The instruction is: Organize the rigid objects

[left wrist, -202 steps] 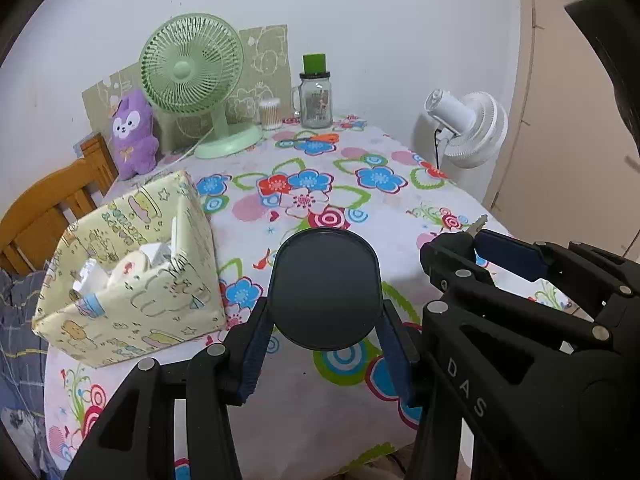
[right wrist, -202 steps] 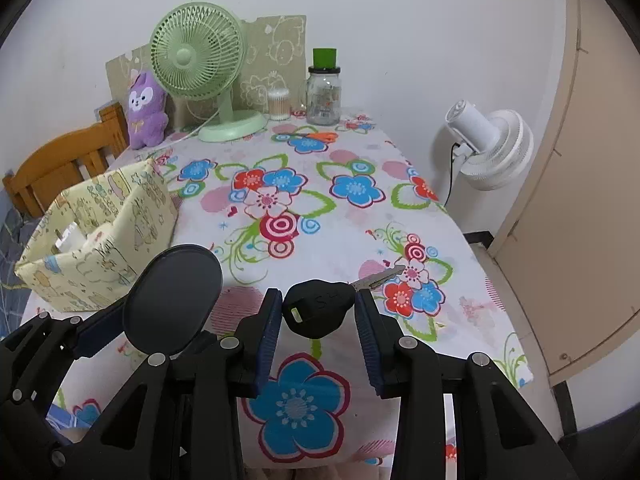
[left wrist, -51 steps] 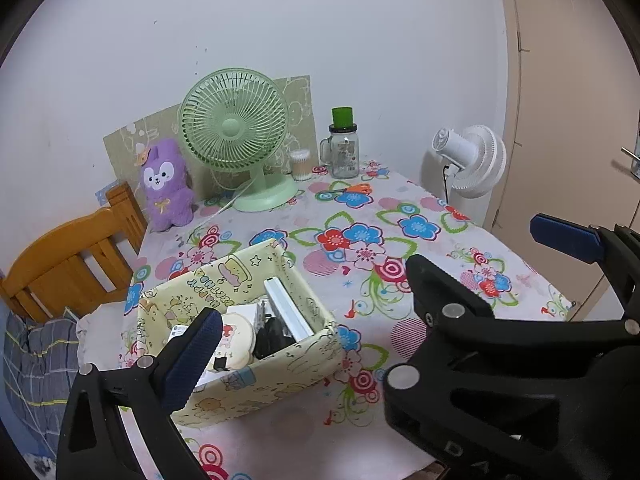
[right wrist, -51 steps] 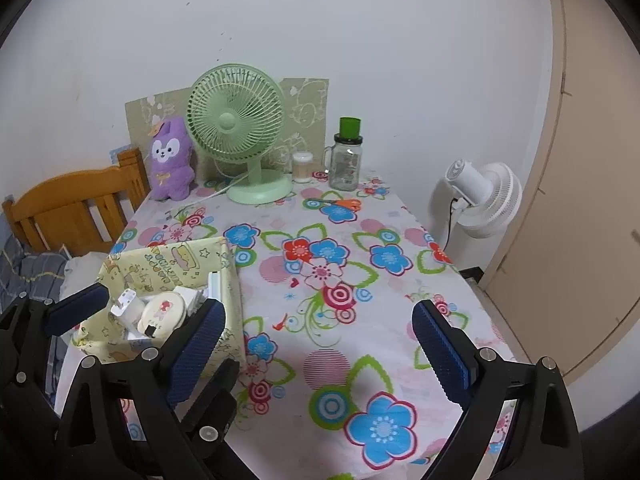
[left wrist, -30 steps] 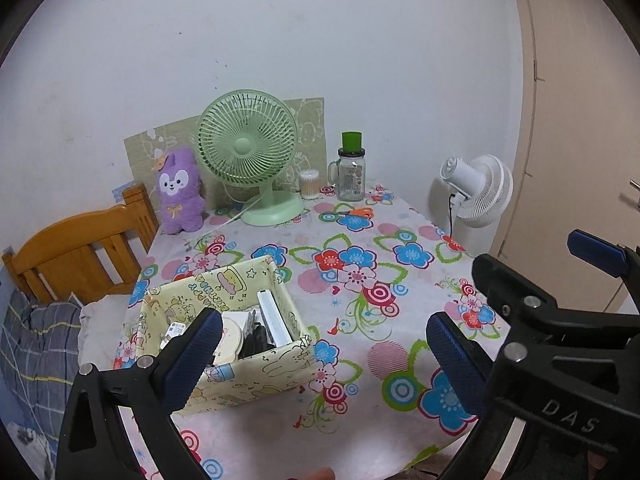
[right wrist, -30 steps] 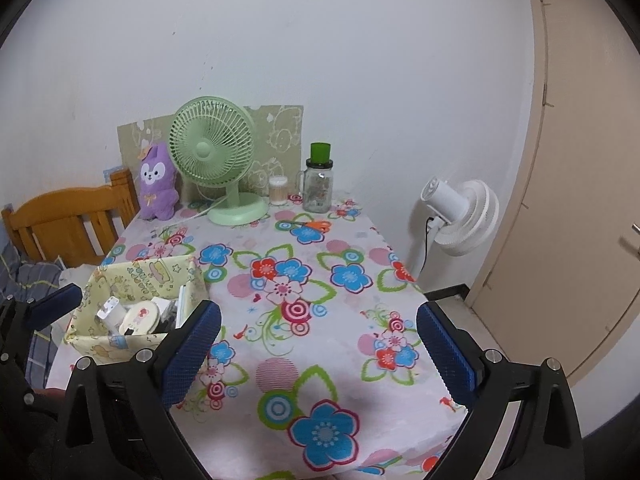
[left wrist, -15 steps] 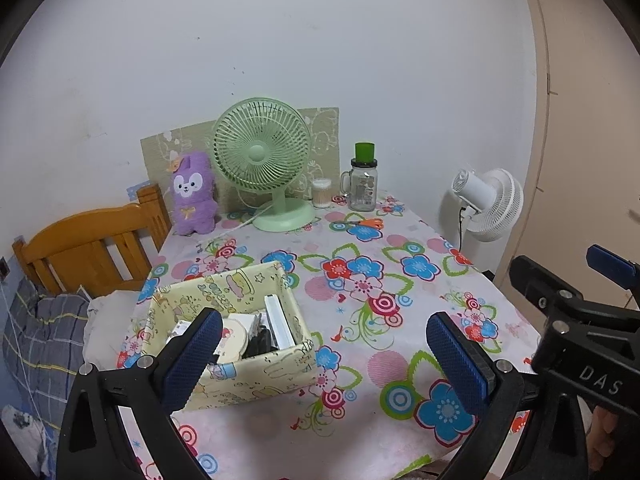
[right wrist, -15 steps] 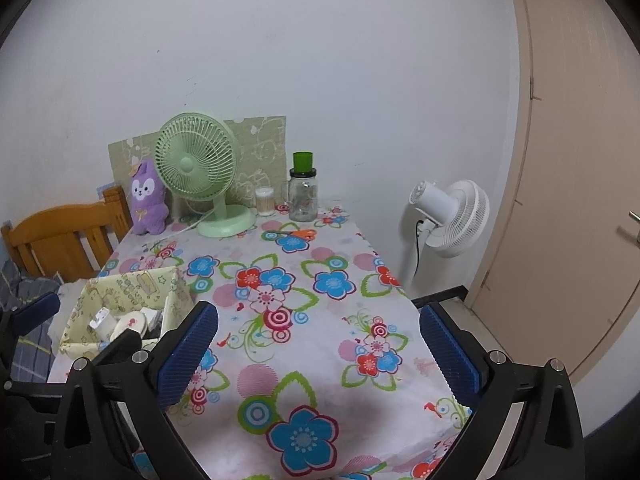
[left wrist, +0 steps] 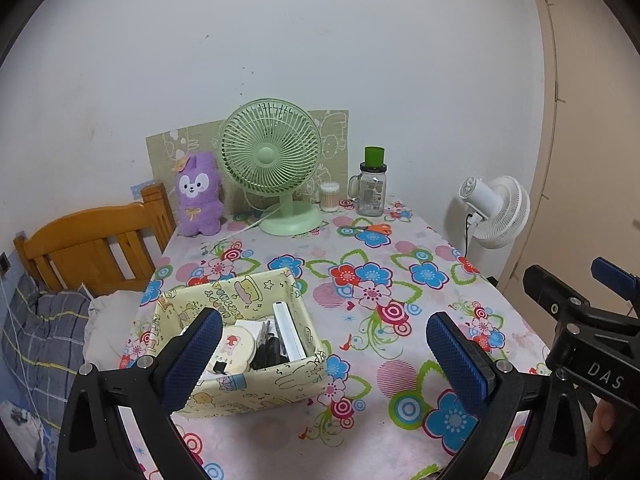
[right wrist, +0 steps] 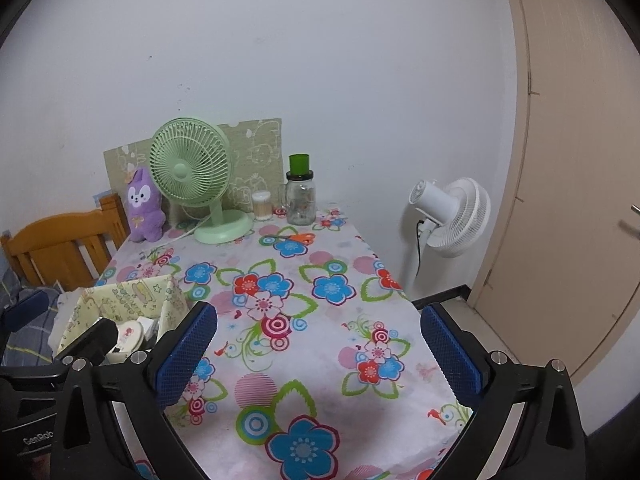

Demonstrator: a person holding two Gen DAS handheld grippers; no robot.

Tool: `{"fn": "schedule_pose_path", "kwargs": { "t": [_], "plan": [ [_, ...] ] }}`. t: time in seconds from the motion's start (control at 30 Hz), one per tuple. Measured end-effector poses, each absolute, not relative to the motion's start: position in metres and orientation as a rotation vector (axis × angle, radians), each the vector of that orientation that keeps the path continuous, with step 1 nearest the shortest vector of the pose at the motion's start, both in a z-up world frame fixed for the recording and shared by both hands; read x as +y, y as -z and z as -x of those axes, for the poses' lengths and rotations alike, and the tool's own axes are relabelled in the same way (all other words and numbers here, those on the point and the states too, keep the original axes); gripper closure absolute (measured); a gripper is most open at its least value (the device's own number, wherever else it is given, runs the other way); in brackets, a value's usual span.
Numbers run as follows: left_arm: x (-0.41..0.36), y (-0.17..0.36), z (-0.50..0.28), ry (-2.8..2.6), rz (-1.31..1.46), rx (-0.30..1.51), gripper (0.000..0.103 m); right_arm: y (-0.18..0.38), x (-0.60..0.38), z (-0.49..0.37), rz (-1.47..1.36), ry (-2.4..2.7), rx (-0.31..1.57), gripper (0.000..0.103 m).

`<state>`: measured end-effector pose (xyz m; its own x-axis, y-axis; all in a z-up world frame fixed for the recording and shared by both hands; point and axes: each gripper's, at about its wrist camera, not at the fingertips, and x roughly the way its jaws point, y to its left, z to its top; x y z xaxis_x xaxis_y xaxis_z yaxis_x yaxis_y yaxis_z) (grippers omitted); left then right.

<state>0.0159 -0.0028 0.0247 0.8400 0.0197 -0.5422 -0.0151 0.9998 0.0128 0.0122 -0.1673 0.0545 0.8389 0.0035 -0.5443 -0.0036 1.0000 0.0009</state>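
A yellow patterned box (left wrist: 224, 300) (right wrist: 132, 292) stands near the table's front left and holds several small items: a round white compact (left wrist: 236, 346), a white flat case (left wrist: 288, 332) and dark pieces. My left gripper (left wrist: 324, 356) hangs open and empty above the table's front edge, well back from the box. My right gripper (right wrist: 318, 352) is also open and empty, to the right of the box. Orange-handled scissors (left wrist: 372, 229) (right wrist: 298, 238) lie at the far end of the table.
A green desk fan (left wrist: 270, 160), a purple plush toy (left wrist: 198, 194), a green-lidded glass jar (left wrist: 372, 188) and a small cotton-swab tub (left wrist: 330, 197) line the back wall. A wooden chair (left wrist: 92, 248) stands left; a white floor fan (left wrist: 496, 212) and door stand right.
The left gripper held a dark round disc and the right a black key; both now stand open and empty. Both have drawn back and up from the table.
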Motion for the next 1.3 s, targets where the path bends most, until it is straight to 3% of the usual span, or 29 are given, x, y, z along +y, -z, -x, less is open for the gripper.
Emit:
{"fn": "schedule_pose_path", "kwargs": {
  "t": [1.3],
  "plan": [
    [0.0044,-0.0194,-0.0189,-0.045,0.006,0.587,0.0,-0.0489,-0.1584,-0.0182,0.008,-0.017,0.571,0.0]
  ]
}}
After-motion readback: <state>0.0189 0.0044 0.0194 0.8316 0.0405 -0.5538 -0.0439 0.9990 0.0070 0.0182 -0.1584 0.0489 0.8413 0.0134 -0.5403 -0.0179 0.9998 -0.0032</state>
